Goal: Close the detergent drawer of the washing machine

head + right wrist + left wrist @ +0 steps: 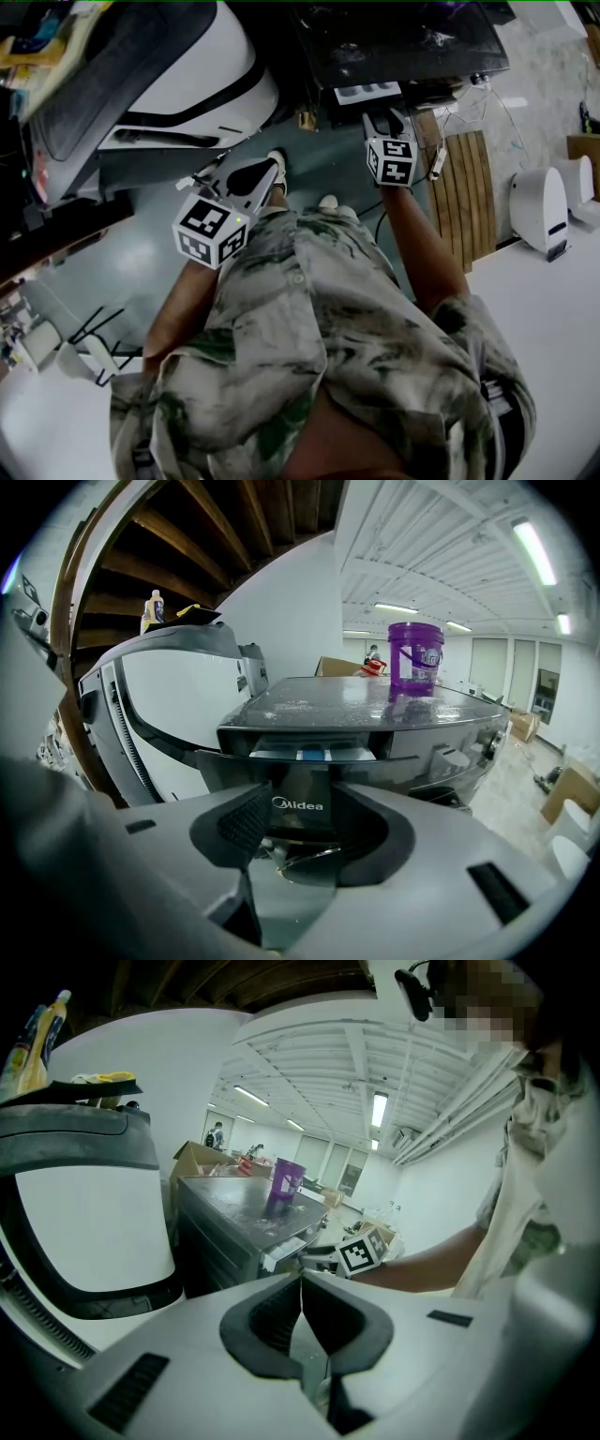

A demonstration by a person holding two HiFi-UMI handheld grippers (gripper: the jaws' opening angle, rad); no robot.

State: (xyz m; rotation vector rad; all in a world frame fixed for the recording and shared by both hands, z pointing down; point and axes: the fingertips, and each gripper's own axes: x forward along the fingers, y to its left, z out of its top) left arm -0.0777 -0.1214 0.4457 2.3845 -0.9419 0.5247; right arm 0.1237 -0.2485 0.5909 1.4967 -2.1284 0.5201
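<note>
Your left gripper point(302, 1286) hangs idle beside you, its 2 jaws pressed together on nothing. Your right gripper point(309, 822) is spread wide, jaws flanking the front of the drawer point(314, 754). The drawer juts open from the washer point(375, 705). You look set to push: next, press the front straight in until flush.

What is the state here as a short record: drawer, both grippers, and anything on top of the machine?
drawer: dark grey detergent drawer, Midea front, pulled out, compartments showing
right gripper: jaws apart, at the drawer front; contact unclear
left gripper: jaws together, empty, away from the drawer
on dark washing machine: purple plastic bucket
</note>
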